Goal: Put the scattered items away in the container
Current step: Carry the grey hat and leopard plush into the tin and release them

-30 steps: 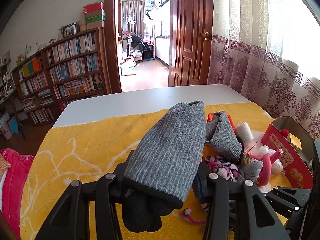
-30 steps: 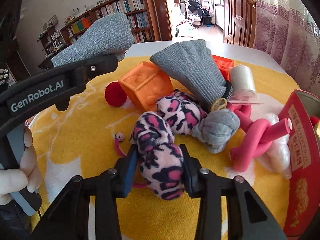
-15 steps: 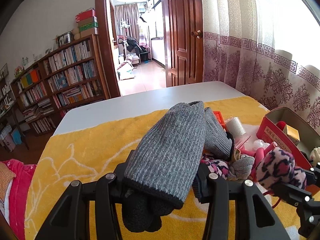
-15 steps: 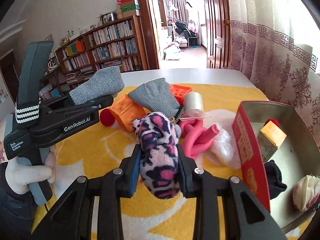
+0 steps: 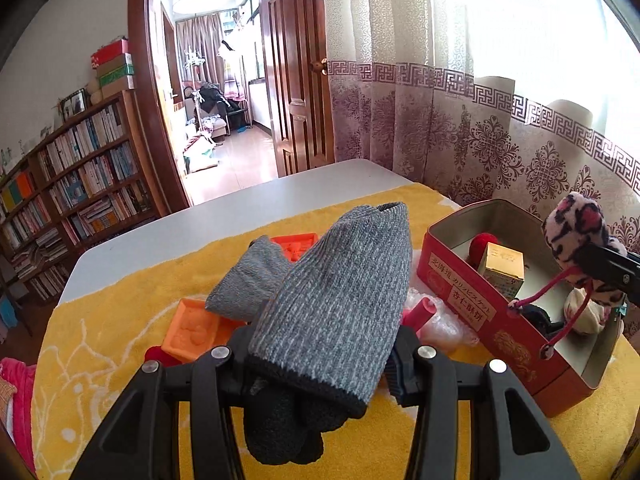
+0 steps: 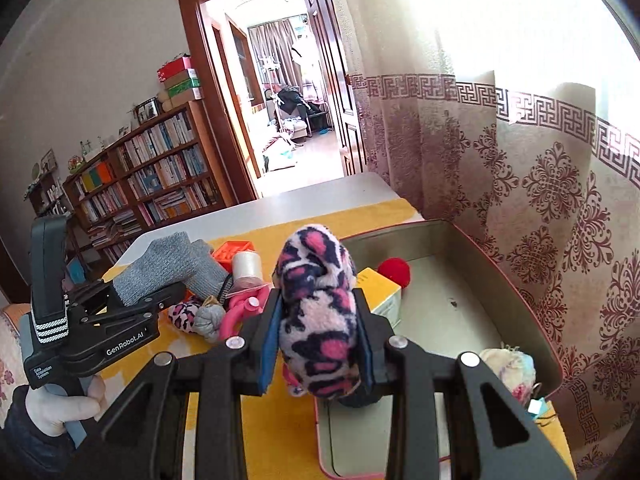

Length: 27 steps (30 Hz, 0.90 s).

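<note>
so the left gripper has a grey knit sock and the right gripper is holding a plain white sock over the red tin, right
Not quite. The right gripper is holding a pink, black and white leopard-print plush item, not a plain white sock, as the right wrist view shows. The rest stands: it is over the red tin, and the left gripper holds a grey knit sock.

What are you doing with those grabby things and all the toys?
A person is tidying up. The right tool is clamped on a leopard-print plush above the red tin. The left tool is clamped on a grey knit sock. More things lie on the yellow towel.
</note>
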Tool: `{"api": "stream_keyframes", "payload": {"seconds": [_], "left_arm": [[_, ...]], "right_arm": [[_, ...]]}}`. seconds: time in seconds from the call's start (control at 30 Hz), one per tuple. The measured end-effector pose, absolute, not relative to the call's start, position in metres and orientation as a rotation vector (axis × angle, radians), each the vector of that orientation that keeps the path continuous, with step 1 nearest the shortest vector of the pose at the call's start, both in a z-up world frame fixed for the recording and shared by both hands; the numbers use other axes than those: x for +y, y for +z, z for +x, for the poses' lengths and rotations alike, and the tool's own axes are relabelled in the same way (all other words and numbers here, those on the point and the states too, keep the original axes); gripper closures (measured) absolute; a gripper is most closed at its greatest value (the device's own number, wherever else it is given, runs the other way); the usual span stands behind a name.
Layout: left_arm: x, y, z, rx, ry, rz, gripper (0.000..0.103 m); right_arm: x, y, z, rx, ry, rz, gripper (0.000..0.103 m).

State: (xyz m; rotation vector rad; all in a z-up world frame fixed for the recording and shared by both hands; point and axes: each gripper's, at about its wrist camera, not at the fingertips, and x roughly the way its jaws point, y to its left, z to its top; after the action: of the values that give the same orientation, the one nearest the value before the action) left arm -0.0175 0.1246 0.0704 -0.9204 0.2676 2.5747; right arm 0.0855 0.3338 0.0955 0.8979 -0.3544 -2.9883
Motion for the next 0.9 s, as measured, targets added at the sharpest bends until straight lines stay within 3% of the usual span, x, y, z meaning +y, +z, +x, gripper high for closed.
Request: {"api": "stream_keyframes", "payload": {"seconds": [0.47,0.6,0.67,0.77,0.9], "left_arm": [[0.235,0.094,-0.015,0.257,2.382,-0.853,0.053],[0.262,0.098,-0.014,0.272,2.339,-0.836,0.053],[0.275,0.098,-0.015,0.284,2.312,-0.851,0.044],[0.286,0.098,-0.011,0.306,2.32,-0.843,0.024],[0.289,0.097,-0.01,0.311,2.311,-0.841,0.018]], "right_arm": [[0.406,0.086,0.09,-0.478,-3.096,0.932,0.067],[0.414,0.081,0.09,-0.505,-3.091,0.952,0.053],[0.422,0.079,0.092,-0.565,-3.088,0.944,0.033],[0.436,0.075,0.095,-0.643,-3.108,0.938,0.029],[0.448,0.07,0.099,-0.695,-3.142,0.955,0.029]]}}
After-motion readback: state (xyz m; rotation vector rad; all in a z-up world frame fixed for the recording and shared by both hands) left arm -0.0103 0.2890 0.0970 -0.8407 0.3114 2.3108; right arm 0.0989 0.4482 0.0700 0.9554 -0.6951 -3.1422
